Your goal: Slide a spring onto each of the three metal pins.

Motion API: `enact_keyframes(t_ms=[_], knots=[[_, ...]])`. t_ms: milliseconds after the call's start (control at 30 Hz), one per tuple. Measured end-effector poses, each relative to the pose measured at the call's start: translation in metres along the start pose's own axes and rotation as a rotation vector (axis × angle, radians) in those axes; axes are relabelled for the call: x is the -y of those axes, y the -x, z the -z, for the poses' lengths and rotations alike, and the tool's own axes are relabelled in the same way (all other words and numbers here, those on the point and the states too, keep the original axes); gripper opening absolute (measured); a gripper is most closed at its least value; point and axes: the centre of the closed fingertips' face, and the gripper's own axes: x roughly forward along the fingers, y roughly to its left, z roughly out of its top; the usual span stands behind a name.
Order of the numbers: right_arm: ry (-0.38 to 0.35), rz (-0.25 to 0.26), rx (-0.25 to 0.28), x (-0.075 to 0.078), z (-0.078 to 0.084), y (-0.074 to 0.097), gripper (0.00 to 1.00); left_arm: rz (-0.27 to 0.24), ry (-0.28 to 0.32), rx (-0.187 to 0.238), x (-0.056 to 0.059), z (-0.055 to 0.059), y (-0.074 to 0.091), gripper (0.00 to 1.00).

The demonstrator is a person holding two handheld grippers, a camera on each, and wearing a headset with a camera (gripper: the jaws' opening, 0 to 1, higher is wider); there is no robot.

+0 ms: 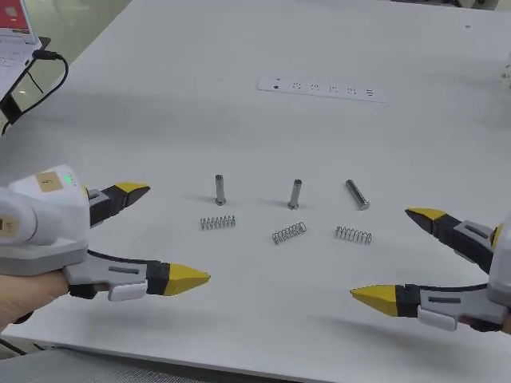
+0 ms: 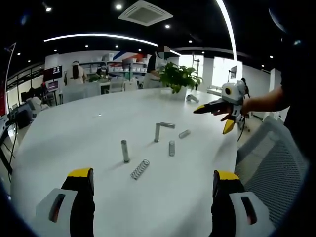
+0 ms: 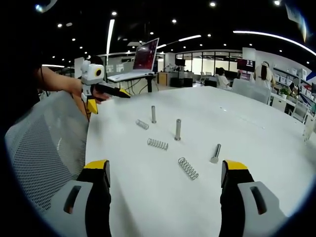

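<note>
Three metal pins sit in a row on the white table (image 1: 263, 319). The left pin (image 1: 219, 190) and the middle pin (image 1: 295, 194) stand upright. The right pin (image 1: 357, 195) lies on its side. In front of each lies a loose spring: left spring (image 1: 217, 222), middle spring (image 1: 289, 233), right spring (image 1: 353, 234). My left gripper (image 1: 177, 233) hovers open left of the row, nothing between its fingers. On the right my right gripper (image 1: 380, 254) is open too. The left gripper view has the left pin (image 2: 125, 150) and spring (image 2: 140, 169) nearest; the right gripper view has the lying pin (image 3: 216, 153) and spring (image 3: 188, 168) nearest.
A white power strip (image 1: 322, 88) lies farther back on the table. A laptop (image 1: 16, 32) with a black cable (image 1: 48, 64) sits at the far left corner. A potted plant (image 2: 178, 76) stands at the far end. A mesh chair (image 3: 39, 148) is beside the near edge.
</note>
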Motion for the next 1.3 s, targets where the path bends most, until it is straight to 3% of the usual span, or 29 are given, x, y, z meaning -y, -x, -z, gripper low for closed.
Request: enact_keyframes(t_ms=[533, 733, 933, 1167, 1300], knots=[[0.002, -0.004, -0.012, -0.001, 0.003, -0.001, 0.94, 0.005, 0.003, 0.005, 0.001, -0.001, 0.0, 0.98], [0.008, -0.011, -0.017, -0.002, 0.002, -0.001, 0.94, 0.027, -0.006, 0.022, 0.004, -0.01, -0.001, 0.98], [-0.001, -0.008, -0.018, 0.0, 0.0, -0.001, 0.93, 0.06, -0.044, 0.039, -0.004, -0.029, -0.002, 0.98], [-0.005, -0.004, -0.011, 0.002, -0.003, 0.0, 0.93, 0.087, -0.083, 0.019, -0.017, -0.037, 0.001, 0.98], [-0.011, -0.002, -0.01, 0.002, -0.003, -0.001, 0.93, 0.098, -0.086, 0.0, -0.018, -0.032, -0.001, 0.98]])
